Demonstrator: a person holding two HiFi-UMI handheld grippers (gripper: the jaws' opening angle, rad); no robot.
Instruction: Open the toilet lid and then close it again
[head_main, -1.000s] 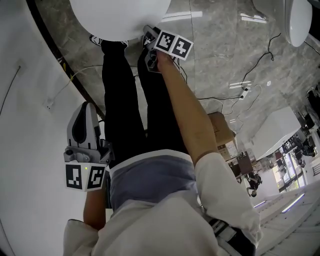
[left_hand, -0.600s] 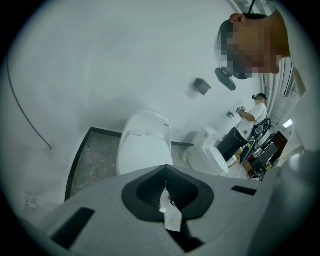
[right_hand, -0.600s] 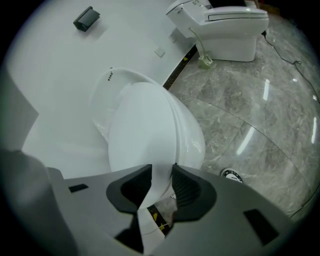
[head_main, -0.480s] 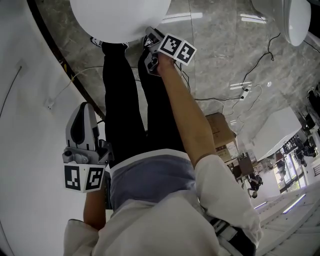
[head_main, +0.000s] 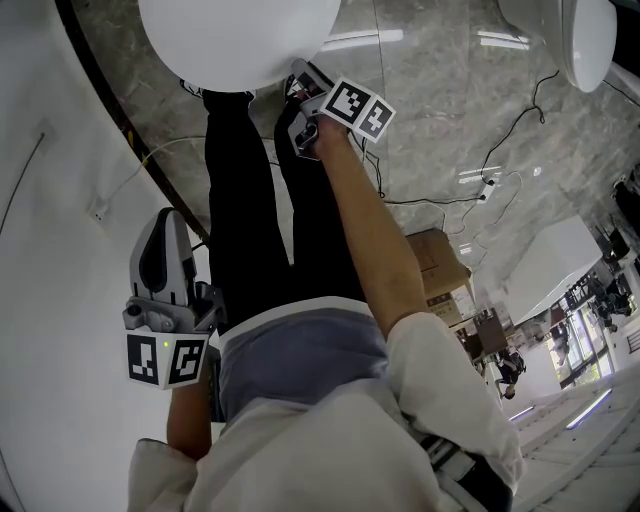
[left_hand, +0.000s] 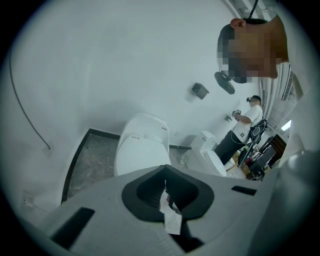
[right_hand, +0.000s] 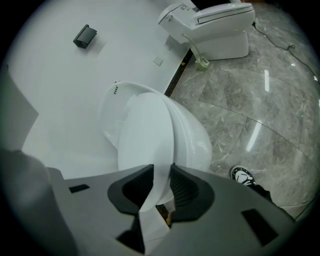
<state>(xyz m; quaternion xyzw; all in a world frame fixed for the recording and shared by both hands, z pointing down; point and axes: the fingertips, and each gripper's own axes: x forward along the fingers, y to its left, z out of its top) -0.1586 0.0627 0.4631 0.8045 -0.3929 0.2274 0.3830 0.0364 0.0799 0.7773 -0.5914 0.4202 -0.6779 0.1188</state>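
Head view crops the toilet lid (head_main: 240, 35), whose rim the right claw (right_hand: 159, 175), just closing, pinches; left claw (left_hand: 165, 187) closed.

A grey marble floor (head_main: 440, 110) is seen below, bordered by a black skirting strip (head_main: 118, 118) where a white wall (head_main: 50, 300) is met. Black cables (head_main: 510, 130) are trailed across the floor to a power strip (head_main: 488, 185), and a cardboard box (head_main: 440, 255) is set near them. A second toilet (right_hand: 215, 22), lid down, is placed against the wall farther along. A small dark box (right_hand: 85, 36) is mounted on the wall. A black-and-white shoe (right_hand: 243, 176) is planted on the floor. A person in a white top (left_hand: 245, 127) is seen standing in the background.
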